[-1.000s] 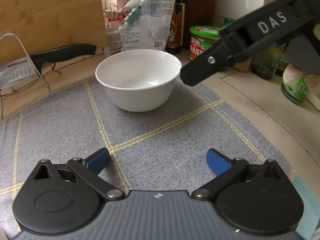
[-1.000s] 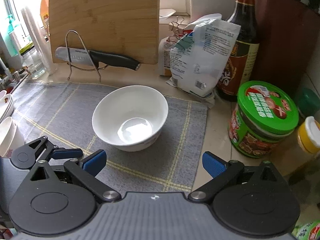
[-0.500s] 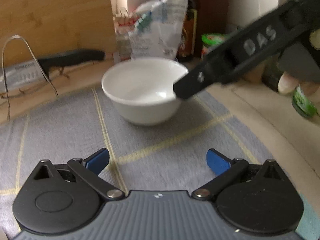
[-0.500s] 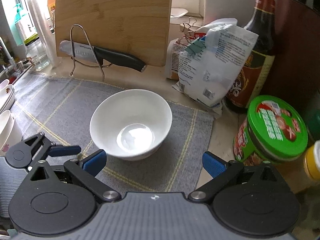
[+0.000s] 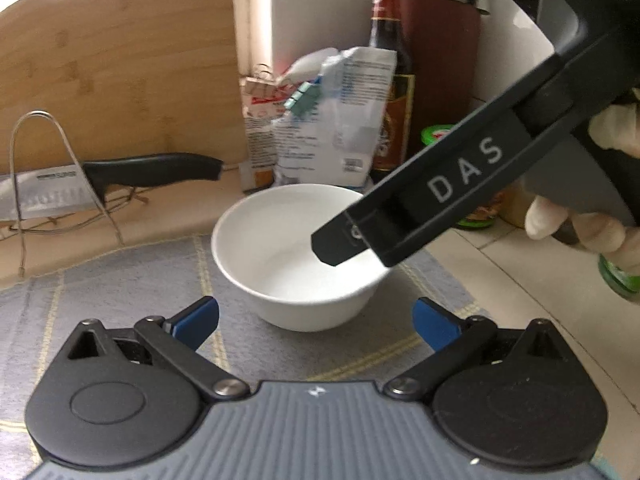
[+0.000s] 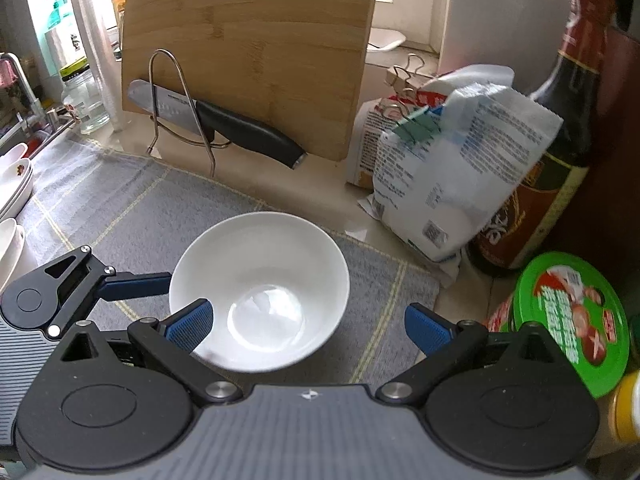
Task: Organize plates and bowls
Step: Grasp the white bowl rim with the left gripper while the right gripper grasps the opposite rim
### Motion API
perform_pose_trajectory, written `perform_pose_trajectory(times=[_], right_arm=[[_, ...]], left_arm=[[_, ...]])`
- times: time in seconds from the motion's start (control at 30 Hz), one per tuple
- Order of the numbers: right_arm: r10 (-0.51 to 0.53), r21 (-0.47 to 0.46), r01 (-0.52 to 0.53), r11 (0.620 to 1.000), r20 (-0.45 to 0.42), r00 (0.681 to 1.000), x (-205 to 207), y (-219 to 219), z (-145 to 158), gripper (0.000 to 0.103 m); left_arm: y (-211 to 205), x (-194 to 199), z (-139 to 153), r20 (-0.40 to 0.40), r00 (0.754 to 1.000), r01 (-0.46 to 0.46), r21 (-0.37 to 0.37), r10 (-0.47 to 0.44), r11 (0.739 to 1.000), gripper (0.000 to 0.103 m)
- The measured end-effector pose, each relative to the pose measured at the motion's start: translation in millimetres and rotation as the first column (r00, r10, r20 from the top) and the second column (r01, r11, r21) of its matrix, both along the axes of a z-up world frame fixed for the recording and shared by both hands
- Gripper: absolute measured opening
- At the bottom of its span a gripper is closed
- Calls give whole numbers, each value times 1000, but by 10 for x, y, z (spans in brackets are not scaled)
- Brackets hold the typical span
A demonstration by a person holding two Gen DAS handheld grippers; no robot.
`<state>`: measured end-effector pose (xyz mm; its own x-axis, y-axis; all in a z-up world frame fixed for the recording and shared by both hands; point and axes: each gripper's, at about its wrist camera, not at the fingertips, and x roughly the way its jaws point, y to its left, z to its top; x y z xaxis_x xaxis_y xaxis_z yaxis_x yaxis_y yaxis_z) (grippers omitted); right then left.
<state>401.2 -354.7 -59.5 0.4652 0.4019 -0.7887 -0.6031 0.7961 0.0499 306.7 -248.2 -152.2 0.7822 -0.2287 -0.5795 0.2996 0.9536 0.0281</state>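
A white bowl (image 5: 280, 264) stands empty and upright on the grey checked mat (image 5: 120, 280). My left gripper (image 5: 316, 322) is open just short of the bowl's near side. One black finger (image 5: 440, 200) of my right gripper reaches in from the right, its tip over the bowl's inside. In the right wrist view the bowl (image 6: 260, 264) lies right below my open right gripper (image 6: 308, 328): the left pad is over the bowl's inside, the right pad beyond its right rim. The left gripper's blue finger (image 6: 132, 284) points at the bowl's left rim.
Stacked white dishes (image 6: 12, 184) sit at the mat's far left. Behind the bowl a knife (image 6: 240, 132) rests in a wire rack against a bamboo board (image 6: 248, 48). Clipped bags (image 6: 452, 160), a dark sauce bottle (image 6: 560, 152) and a green-lidded jar (image 6: 576, 320) crowd the right.
My right gripper has come down and forward over the bowl, its left pad now above the inside. My left gripper has moved closer to the bowl. Both stay open.
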Motion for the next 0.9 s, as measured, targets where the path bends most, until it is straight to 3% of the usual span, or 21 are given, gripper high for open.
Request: perform_pose_trajectory(times=[0.13,0.33,0.53,0.7,0.9], right_arm=[[22,-1,-22,1000,-1,1000,37,34,-12,103],[60,19,-60,998,-15,998,97,79,-61,103],[99,53,-96,994,-45,994,198,116,-124,102],[115,90,-108,990,-75,991,302,134,-159,90],[131,100,-123,987,-87,988,326,147,-164,84]], left_arm=[[15,15,-16,21,999,-26,25,25,999,102],[49,76,-12,-18,1000,-1,-33,0,999,102],[31,70,0,2,1000,4,-42,-4,999,102],[41,72,8,24,1000,-1,-56,2,998,100],[57,118,10,23,1000,10,-65,-8,998,93]])
